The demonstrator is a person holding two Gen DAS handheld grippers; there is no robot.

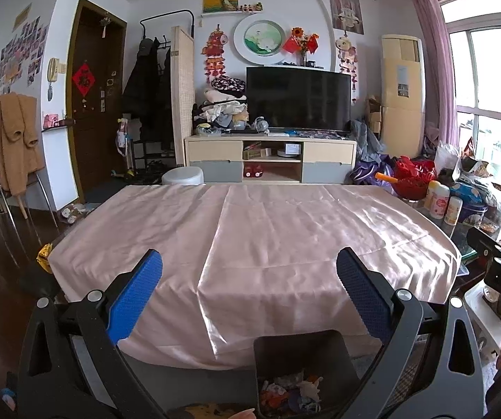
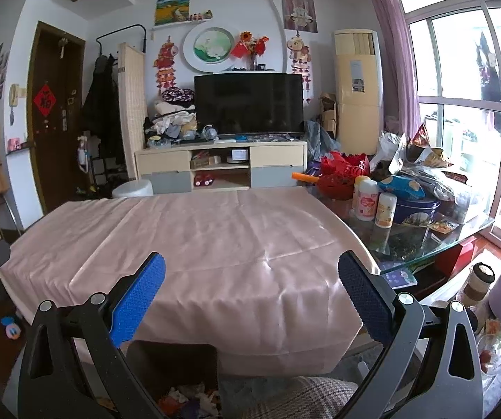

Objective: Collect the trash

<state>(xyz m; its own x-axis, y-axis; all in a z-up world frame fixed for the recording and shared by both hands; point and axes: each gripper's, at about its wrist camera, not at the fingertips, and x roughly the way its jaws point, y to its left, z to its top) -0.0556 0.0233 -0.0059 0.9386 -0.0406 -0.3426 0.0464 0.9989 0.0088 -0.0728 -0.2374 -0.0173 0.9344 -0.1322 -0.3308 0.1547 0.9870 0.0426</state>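
Mostly the two views are filled by a long surface (image 1: 285,237) draped in a shiny pink cloth (image 2: 198,244), its long axis running away from the cameras toward a dark television (image 1: 297,99) on a low cabinet (image 2: 220,167). At the right end of the surface, bare glass carries a crowd of bottles, a blue tin and snack bags (image 2: 421,153). Below the near edge of the cloth stands a dark bin (image 1: 306,373), upright with its open mouth facing up; the trash (image 1: 290,396), a heap of crumpled scraps in white, red and orange, lies inside it. The left tongs (image 1: 249,295) are held above the near edge, blue pads spread wide apart and holding nothing. The right tongs (image 2: 251,296) hover just the same, spread wide and empty, the bin low between their arms.
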